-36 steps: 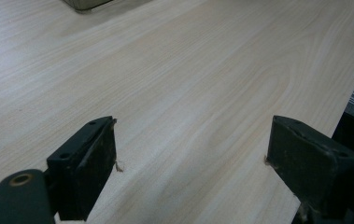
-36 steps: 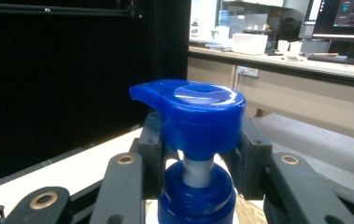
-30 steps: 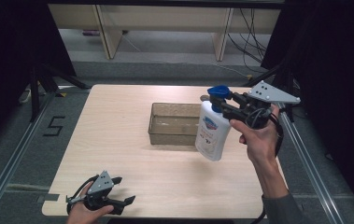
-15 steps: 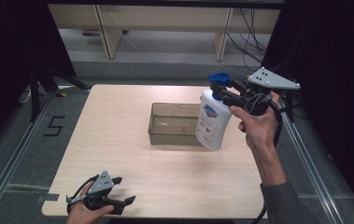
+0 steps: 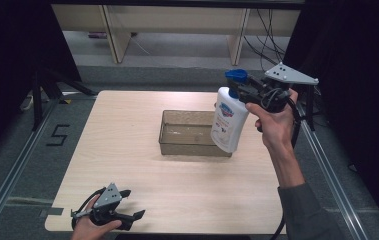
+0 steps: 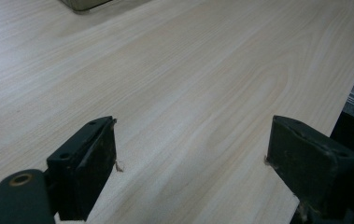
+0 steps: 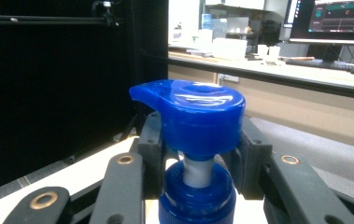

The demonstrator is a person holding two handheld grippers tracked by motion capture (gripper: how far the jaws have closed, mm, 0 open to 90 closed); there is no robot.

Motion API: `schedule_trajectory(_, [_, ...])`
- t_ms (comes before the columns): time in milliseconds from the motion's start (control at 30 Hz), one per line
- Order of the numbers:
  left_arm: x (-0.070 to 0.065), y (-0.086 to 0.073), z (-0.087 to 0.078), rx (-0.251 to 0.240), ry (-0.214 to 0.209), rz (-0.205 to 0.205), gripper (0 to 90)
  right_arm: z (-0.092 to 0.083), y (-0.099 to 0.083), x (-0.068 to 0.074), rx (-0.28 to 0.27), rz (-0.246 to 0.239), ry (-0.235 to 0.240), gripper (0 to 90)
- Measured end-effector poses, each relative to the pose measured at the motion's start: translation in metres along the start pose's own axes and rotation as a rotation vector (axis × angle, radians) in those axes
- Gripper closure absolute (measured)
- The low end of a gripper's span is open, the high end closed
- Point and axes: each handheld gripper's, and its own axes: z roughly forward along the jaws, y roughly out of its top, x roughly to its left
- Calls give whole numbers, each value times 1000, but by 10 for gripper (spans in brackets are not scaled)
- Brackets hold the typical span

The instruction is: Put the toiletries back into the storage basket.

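Bottle (image 5: 228,123) hangs higher now, carried nearer the tray (image 5: 173,145), right gripper (image 5: 247,92) clamped at its blue pump neck; placing inside seems next. Left gripper (image 5: 127,216) rests wide open, empty.

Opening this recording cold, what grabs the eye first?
A white pump bottle with a blue pump head hangs in the air over the table's right side, clamped at the neck by the right gripper. Just left of it sits a clear tray; the left gripper rests open at the near edge.
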Motion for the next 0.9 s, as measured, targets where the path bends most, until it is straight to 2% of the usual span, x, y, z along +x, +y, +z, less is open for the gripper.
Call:
schedule_trajectory(33, [0, 0, 0, 2, 0, 1, 153, 2, 0, -1, 1, 14, 4, 618])
schedule_trajectory(133, [0, 0, 0, -5, -1, -1, 153, 7, 2, -4, 3, 8, -10, 618])
schedule_trajectory(167, [1, 0, -1, 7, 6, 14, 153, 9, 2, -4, 11, 12, -14, 617])
schedule_trajectory(233, [0, 0, -1, 0, -2, -2, 153, 12, 2, -6, 14, 2, -18, 618])
schedule_trajectory(300, [1, 0, -1, 3, -1, 5, 153, 16, 1, -8, 9, -3, -27, 618])
schedule_trajectory(400, [1, 1, -2, 9, 2, 12, 153, 19, 0, -10, 15, 20, -24, 618])
schedule_trajectory(733, [0, 1, -2, -5, 2, 0, 153, 33, -5, -14, 21, 25, -41, 618])
schedule_trajectory(900, [1, 1, -3, 4, 1, 15, 153, 38, -9, -17, 25, 16, -47, 617])
